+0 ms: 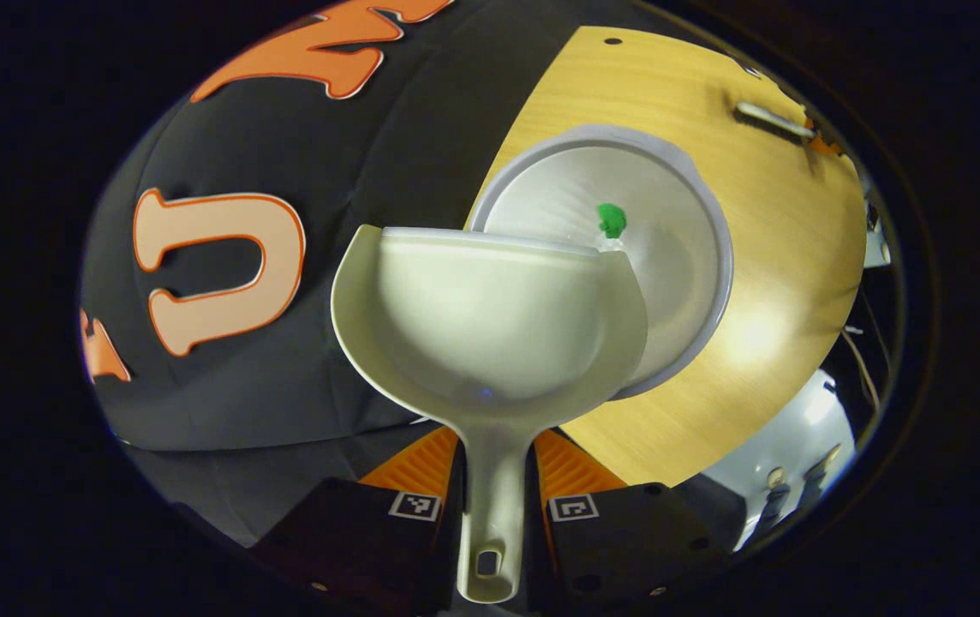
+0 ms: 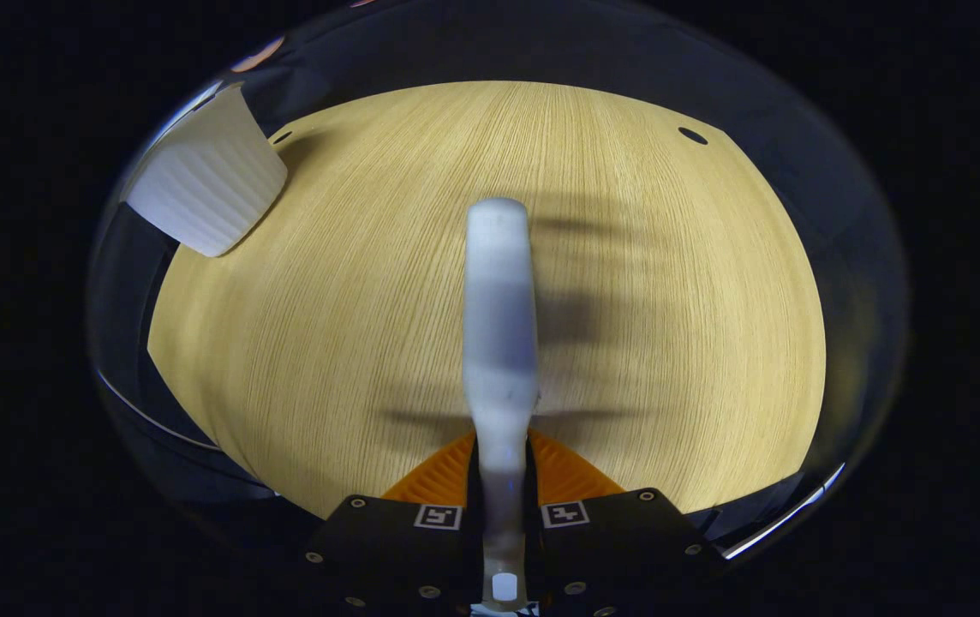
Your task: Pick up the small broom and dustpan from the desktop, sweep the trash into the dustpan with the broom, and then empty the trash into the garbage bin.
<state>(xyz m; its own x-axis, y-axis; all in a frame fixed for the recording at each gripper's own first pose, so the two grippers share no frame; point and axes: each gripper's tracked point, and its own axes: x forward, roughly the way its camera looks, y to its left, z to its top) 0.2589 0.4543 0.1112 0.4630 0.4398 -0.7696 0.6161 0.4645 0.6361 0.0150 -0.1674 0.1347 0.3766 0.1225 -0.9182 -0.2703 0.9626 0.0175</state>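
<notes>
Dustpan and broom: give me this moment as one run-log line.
left gripper: shut on dustpan, tipped over bin | green scrap: in bin | right gripper: shut on broom, above table

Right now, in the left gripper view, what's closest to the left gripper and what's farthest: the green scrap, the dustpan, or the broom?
1. Dustpan: its handle is clamped in the left gripper, straight ahead.
2. Green scrap: just past the dustpan's lip, lying inside the garbage bin.
3. Broom: far off at the upper right, over the wooden desktop.
</notes>
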